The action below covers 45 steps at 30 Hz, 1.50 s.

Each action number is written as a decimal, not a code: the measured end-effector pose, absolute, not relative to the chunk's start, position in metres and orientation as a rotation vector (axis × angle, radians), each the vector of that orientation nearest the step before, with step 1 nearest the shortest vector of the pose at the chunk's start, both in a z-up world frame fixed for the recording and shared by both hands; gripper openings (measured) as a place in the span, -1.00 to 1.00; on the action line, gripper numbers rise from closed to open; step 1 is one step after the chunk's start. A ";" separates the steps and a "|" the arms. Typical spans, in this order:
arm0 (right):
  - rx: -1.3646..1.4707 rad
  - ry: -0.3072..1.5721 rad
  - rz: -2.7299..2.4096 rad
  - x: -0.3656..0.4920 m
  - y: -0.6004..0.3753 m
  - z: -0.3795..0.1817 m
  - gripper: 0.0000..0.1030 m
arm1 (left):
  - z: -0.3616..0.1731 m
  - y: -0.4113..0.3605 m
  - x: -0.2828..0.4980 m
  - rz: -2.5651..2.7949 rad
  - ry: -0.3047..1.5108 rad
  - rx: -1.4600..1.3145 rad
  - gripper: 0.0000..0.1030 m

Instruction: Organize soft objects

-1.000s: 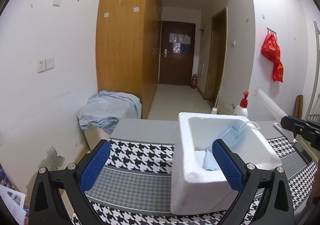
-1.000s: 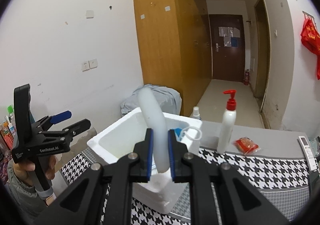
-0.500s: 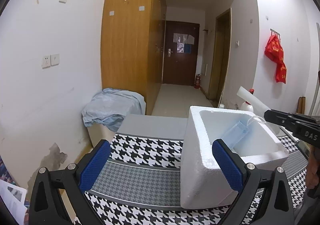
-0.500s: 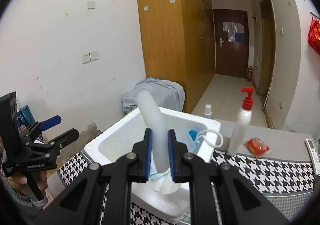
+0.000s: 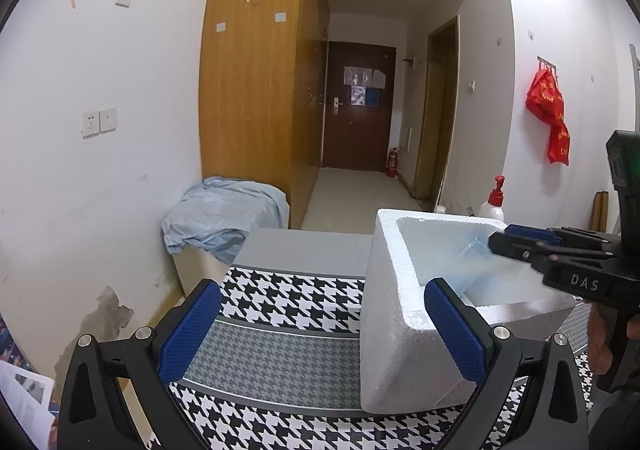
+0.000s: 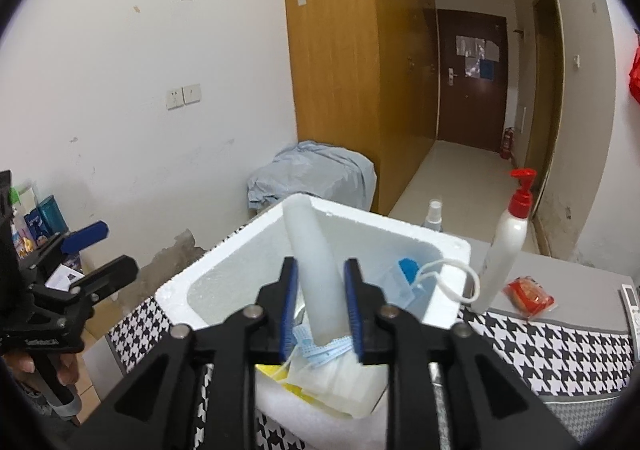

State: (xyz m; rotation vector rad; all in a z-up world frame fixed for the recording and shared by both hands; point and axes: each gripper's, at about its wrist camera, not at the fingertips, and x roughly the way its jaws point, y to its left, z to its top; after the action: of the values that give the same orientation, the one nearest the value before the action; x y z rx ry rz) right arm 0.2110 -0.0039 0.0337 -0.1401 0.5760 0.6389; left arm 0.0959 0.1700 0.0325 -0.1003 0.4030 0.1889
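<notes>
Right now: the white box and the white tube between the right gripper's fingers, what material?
White box: expanded polystyrene foam by the look, matte, beaded grain, thick walls. White tube: probably soft foam, smooth and matte; can't confirm. The right gripper is opening around it.

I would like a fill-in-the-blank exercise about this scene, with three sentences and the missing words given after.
1. The white foam tube leans inside the white foam ____.
2. The white pump bottle on the table has a ____ pump head.
3. The right tongs are opening, with the tube between their ____ pads.

Missing words: box; red; blue
</notes>
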 end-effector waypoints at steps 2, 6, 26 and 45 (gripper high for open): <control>-0.137 0.593 0.633 0.214 -0.004 0.031 0.36 | 0.033 0.170 0.095 0.190 0.400 -0.100 0.98; -0.102 0.599 0.638 0.215 -0.010 0.031 0.54 | 0.034 0.167 0.095 0.189 0.399 -0.095 0.98; -0.041 0.503 0.549 0.173 -0.060 0.056 1.00 | 0.057 0.134 0.086 0.098 0.345 -0.079 0.98; -0.027 0.381 0.432 0.109 -0.136 0.078 1.00 | 0.078 0.052 0.053 0.007 0.262 -0.023 0.98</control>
State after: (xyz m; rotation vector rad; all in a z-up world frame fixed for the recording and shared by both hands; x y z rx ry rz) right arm 0.1089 -0.1362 0.0778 -0.0268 0.3810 0.4318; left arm 0.0534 0.0524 0.0785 -0.0226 0.2623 0.0073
